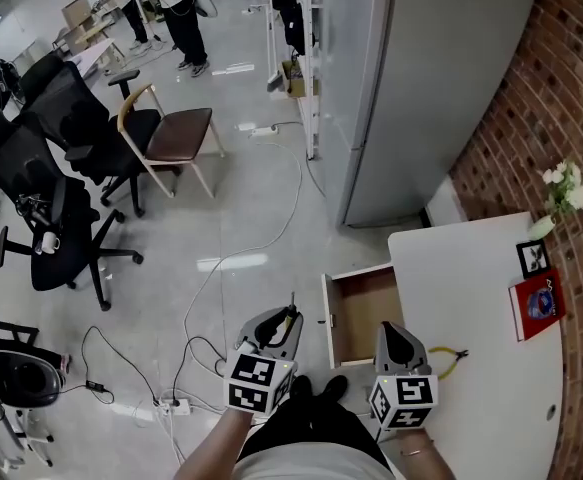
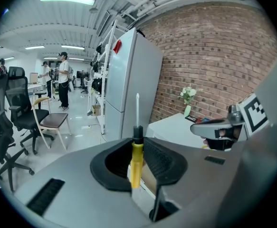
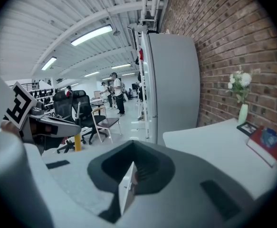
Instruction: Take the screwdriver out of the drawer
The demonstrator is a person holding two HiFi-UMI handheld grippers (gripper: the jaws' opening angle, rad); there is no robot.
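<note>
The left gripper [image 1: 281, 318] clamps the yellow-handled screwdriver [image 2: 135, 161], shaft pointing far along its jaws, just left of the open drawer [image 1: 366, 313]; the right gripper [image 1: 399, 340] seems parted, empty.

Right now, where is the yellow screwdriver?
The screwdriver is clamped in the left gripper, outside the open drawer and just left of it in the head view.

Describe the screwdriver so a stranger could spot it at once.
Find the white table by the brick wall and its open drawer. Just left of that drawer in the head view, the left gripper is shut on the screwdriver. Its yellow handle, black collar and straight thin shaft set it apart from the yellow-handled pliers lying on the table.
</note>
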